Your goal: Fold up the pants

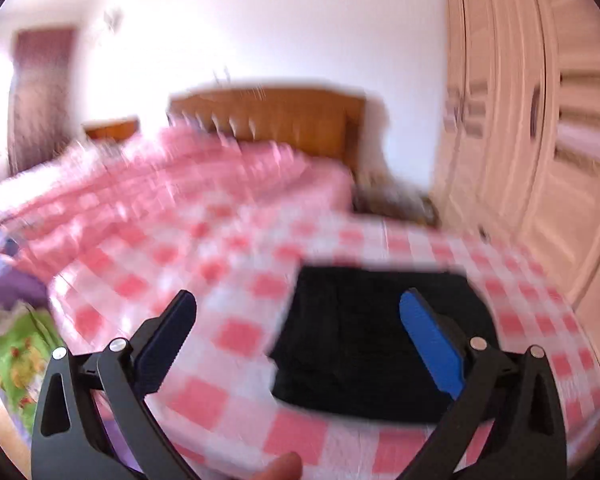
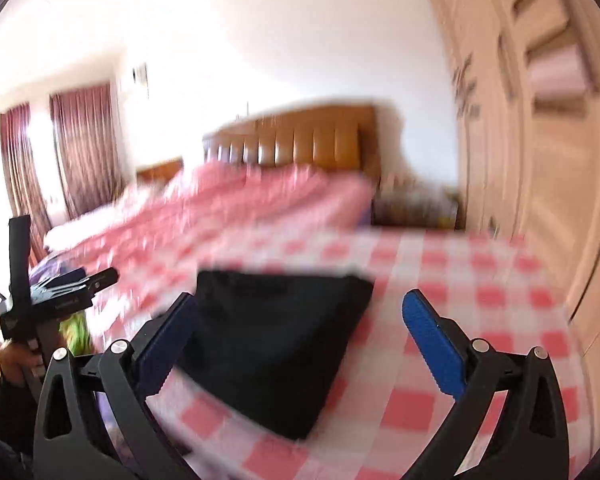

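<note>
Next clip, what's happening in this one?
A person holds a two-finger tool in each hand over a bed with a pink checked sheet. The black pants lie on it as a compact folded bundle. The left tool and the right tool are both open and grip nothing. Both views are motion-blurred. The fold looks finished or nearly so.

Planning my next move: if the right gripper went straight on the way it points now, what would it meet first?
Probably the checked bedspread, just past the right edge of the folded black pants. The open right gripper holds nothing; blur makes depth uncertain.
</note>
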{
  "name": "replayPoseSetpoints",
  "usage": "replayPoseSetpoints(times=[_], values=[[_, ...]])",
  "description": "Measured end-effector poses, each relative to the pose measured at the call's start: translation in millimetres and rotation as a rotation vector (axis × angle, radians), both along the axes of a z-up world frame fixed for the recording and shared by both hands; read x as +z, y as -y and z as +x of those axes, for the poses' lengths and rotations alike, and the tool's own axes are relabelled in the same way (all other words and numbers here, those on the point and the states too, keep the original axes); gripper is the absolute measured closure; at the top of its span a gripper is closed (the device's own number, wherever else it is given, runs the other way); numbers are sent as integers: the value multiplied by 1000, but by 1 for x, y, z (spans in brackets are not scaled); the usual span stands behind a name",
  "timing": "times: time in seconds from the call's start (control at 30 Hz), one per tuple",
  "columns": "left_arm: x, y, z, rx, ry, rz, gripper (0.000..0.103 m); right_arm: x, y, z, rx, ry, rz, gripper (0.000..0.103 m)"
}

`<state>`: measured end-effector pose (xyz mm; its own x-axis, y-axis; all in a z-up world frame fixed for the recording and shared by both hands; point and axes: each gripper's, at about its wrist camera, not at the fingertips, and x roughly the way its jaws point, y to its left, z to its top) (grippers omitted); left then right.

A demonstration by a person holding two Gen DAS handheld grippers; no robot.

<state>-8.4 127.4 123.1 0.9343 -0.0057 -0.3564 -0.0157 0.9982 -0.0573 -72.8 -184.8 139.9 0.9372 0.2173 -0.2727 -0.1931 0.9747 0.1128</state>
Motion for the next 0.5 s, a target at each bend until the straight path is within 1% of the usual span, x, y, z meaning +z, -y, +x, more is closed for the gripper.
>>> replayPoseSetpoints(times=[0.03, 0.1, 0.17, 0.23, 0.27, 0.33, 0.37, 0.43, 0.47, 0.5], values=[[6, 2, -9, 11, 49, 14, 1, 2, -5, -14, -7, 51, -24, 4], [19, 13, -36, 42, 176, 81, 1, 0, -12, -29, -12, 95, -67, 4], [25, 25, -52, 55, 243, 121, 1, -11, -24, -41, 2, 100, -112, 4], [24, 30, -62, 58, 257, 99, 1, -21, -31, -48, 25, 69, -130, 4], [21, 31, -65, 63, 247, 57, 1, -28, -36, -50, 43, 47, -142, 4], [11, 33, -66, 27, 208, -16, 1, -38, -45, -53, 54, 15, -178, 4], [3, 35, -64, 19, 168, -46, 1, -44, -50, -53, 51, -2, -214, 4], [-15, 42, -55, 16, 70, -55, 1, -55, -56, -45, 33, -50, -266, 4], [-23, 47, -50, 18, 29, -46, 1, -63, -59, -38, 28, -116, -288, 4], [-33, 53, -40, 30, -42, -21, 1, -70, -61, -32, 28, -170, -293, 4]])
